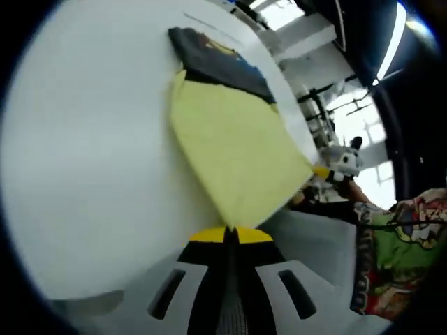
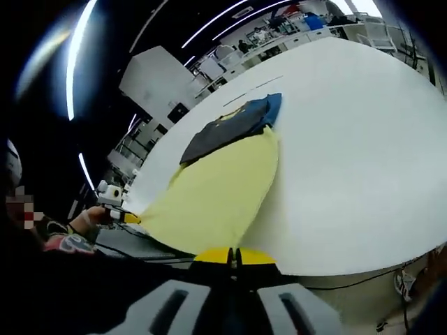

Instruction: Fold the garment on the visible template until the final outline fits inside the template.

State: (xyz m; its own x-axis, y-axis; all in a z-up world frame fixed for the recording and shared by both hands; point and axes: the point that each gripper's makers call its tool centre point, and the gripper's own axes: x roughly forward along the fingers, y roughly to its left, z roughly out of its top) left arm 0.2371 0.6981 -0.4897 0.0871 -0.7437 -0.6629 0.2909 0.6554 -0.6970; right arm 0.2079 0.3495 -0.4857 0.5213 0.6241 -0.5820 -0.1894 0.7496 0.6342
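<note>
Left gripper view, near field: my left gripper (image 1: 230,236) had its jaws pressed together, yellow tips meeting with no gap. The nearest corner of the yellow sheet (image 1: 234,150) ran right into the tips, so I logged the jaws as pinched on that corner.

Right gripper view, near field: my right gripper (image 2: 234,257) was likewise closed, tips together at the sheet's near edge, apparently nipping it.

Cross-check: in the left gripper view the right gripper sat at the sheet's right-hand corner, a hand (image 1: 353,188) behind it and a patterned sleeve (image 1: 401,251) below. In the right gripper view the left gripper appeared at the sheet's left corner, its yellow tip touching the cloth.

Middle field: the sheet lay spread on the white table (image 1: 84,174), narrowing toward my jaws and widening away from them. I could not tell whether it was the template or part of the garment.

Further out: the dark garment (image 1: 216,63) lay at the sheet's far end, its near edge overlapping the yellow and the rest on the table. It carried a yellow print and a blue patch (image 2: 271,108) on one side. It looked flat, and I could not make out its folds.

Far field: beyond the table's edge stood white benches (image 2: 279,43) and ceiling light strips (image 2: 77,52)
</note>
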